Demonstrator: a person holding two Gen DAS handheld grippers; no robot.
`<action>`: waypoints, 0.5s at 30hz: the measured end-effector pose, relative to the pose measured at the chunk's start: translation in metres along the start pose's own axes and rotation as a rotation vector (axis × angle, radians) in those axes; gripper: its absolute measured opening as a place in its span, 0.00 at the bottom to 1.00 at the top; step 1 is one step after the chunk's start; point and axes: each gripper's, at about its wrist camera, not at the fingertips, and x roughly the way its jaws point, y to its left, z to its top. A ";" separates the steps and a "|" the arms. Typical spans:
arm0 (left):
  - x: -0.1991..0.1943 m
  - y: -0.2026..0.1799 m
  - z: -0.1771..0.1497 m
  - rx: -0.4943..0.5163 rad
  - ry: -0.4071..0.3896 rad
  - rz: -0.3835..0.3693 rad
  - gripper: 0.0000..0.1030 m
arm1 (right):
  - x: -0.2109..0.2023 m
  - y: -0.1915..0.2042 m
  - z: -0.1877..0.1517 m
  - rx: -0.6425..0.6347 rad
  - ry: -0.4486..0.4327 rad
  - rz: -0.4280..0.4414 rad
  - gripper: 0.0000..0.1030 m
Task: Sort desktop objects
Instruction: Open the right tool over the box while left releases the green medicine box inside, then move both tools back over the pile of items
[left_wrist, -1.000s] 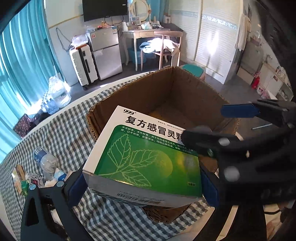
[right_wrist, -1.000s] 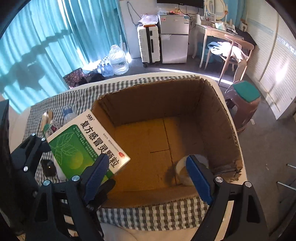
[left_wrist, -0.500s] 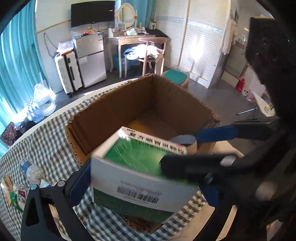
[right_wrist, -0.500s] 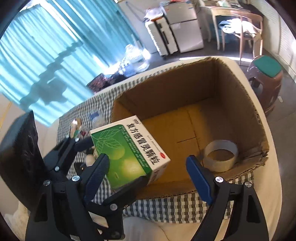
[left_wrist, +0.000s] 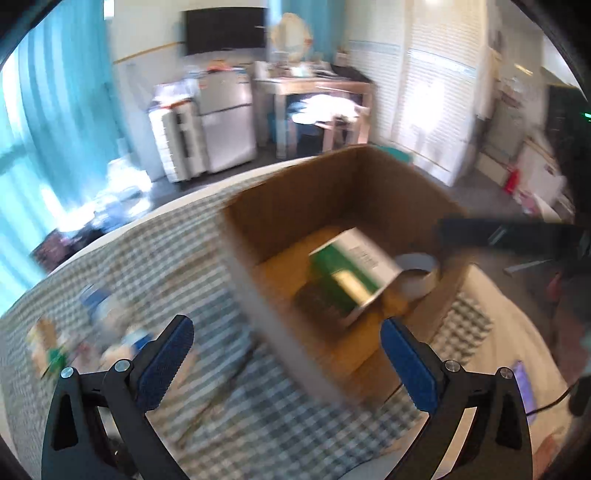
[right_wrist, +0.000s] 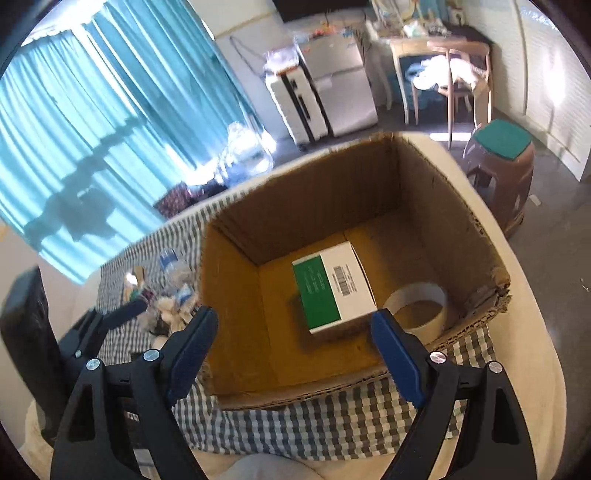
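The room (right_wrist: 535, 92) is seen behind the table: turquoise curtains (right_wrist: 92, 129) cover the window on the left, and a small silver fridge (right_wrist: 340, 85) is placed at the far wall with a white suitcase (right_wrist: 295, 107) just beside it. A wooden desk (left_wrist: 314, 88) and a wooden chair (right_wrist: 458, 74) with clothes on it are found to the right of the fridge, and a dark screen (left_wrist: 225, 29) is hung above. A brown stool (right_wrist: 498, 173) with a green seat is placed on the floor near the far right edge of the table.

The table is covered by a checked cloth (right_wrist: 332, 424). A large open cardboard box (right_wrist: 461, 221) is set on the right part of the cloth, close to its near edge. The green and white medicine box (right_wrist: 334, 288) is lying flat on the bottom of the cardboard box, barcode side up, near the middle. A roll of tape (right_wrist: 417, 306) is lying just beside it, in the near right corner of the cardboard box. A plastic bottle (right_wrist: 173, 266) and some small clutter are seen at the left edge of the cloth.

The left gripper (left_wrist: 284, 354) is held over the near edge of the cloth with its jaws apart, and nothing is between them. The right gripper (right_wrist: 295, 343) is held above the near wall of the cardboard box, its jaws wide apart and empty.
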 end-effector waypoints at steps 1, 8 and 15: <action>-0.011 0.015 -0.012 -0.030 -0.011 0.033 1.00 | -0.004 0.008 -0.002 -0.004 -0.035 0.010 0.83; -0.089 0.128 -0.087 -0.259 -0.106 0.346 1.00 | -0.026 0.104 -0.043 -0.171 -0.205 0.078 0.83; -0.114 0.192 -0.158 -0.407 -0.083 0.435 1.00 | 0.011 0.193 -0.085 -0.263 -0.169 0.184 0.83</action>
